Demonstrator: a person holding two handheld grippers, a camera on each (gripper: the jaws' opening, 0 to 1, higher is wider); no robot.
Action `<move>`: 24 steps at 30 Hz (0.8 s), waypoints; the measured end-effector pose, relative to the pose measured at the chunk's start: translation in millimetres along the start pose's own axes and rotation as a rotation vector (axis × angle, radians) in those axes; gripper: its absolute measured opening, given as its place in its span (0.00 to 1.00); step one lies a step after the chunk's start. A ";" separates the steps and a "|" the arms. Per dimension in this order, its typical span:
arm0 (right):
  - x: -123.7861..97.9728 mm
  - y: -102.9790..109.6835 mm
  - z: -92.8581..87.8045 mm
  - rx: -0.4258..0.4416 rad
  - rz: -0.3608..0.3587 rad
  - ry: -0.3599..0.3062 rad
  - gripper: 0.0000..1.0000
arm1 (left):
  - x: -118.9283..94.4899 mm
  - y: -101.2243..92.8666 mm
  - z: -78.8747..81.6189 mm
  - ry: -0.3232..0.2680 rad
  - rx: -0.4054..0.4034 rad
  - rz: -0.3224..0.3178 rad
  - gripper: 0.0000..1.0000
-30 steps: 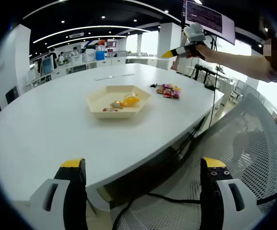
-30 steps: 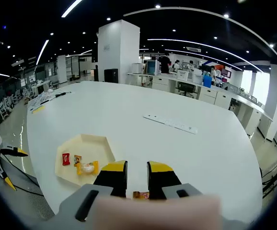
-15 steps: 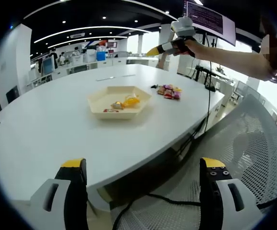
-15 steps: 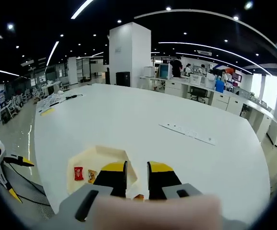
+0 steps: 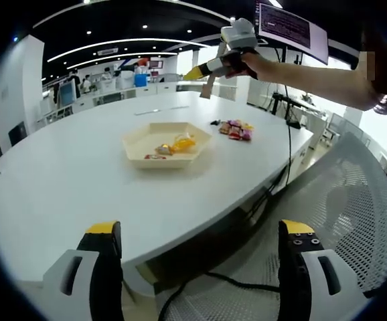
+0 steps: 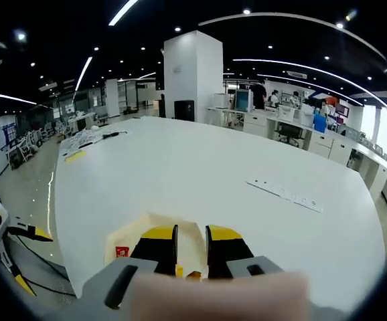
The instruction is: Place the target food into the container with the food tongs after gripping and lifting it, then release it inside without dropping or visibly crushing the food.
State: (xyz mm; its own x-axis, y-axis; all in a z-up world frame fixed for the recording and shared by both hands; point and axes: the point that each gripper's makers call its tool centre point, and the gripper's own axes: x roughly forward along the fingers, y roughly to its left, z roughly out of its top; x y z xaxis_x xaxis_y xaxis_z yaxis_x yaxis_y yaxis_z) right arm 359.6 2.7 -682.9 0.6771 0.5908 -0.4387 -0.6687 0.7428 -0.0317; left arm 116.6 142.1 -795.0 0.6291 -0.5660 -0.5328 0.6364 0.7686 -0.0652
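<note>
**Snack held above the tray, spare snacks on the table**

Left gripper view: the left gripper (image 5: 197,267) sits low in the foreground, its two yellow-tipped jaws wide apart with nothing between them. On the large white table (image 5: 80,174) stands one cream hexagonal tray (image 5: 140,142) holding a few small wrapped snacks (image 5: 171,144), too small to count surely. Just beyond it lies a loose pile of wrapped snacks (image 5: 235,127); no printing is legible. A person's outstretched arm holds the right gripper (image 5: 210,65) high above the table. One wall screen (image 5: 292,25) carries unreadable text.

Right gripper view: the right gripper (image 6: 190,251) has its two jaws nearly together, pinching a small orange-wrapped snack (image 6: 193,274), mostly hidden. The tray (image 6: 123,237) lies directly below, partly covered, one red packet (image 6: 121,251) visible.
</note>
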 end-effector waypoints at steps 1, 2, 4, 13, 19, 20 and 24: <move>2.1 1.7 1.8 -0.004 0.002 -0.003 0.15 | 0.0 0.1 0.0 0.000 0.000 0.000 0.95; 7.0 5.7 5.8 -0.005 0.016 -0.005 0.16 | 0.1 0.0 -0.2 0.001 -0.001 0.000 0.94; 13.2 10.9 11.3 -0.010 0.028 -0.010 0.15 | 0.0 0.0 -0.2 0.001 -0.002 0.000 0.94; 41.0 36.8 30.2 -0.029 0.094 -0.027 0.16 | 0.0 2.4 1.0 -0.005 -0.020 0.006 0.94; 52.3 49.2 31.5 -0.030 0.123 -0.026 0.16 | 0.3 3.4 -0.5 0.005 -0.013 0.013 0.94; 53.5 50.5 31.6 -0.030 0.130 -0.026 0.16 | 0.2 3.3 -0.4 0.004 -0.014 0.013 0.94; 55.3 51.3 39.4 -0.032 0.146 -0.069 0.28 | 0.1 3.3 -0.5 0.004 -0.015 0.013 0.94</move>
State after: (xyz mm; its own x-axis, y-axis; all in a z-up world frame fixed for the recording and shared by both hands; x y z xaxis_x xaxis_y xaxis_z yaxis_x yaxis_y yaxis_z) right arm 374.8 85.9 -673.4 0.5908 0.7126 -0.3782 -0.7701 0.6379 -0.0011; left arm 118.5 144.7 -795.7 0.6356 -0.5545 -0.5372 0.6212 0.7805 -0.0707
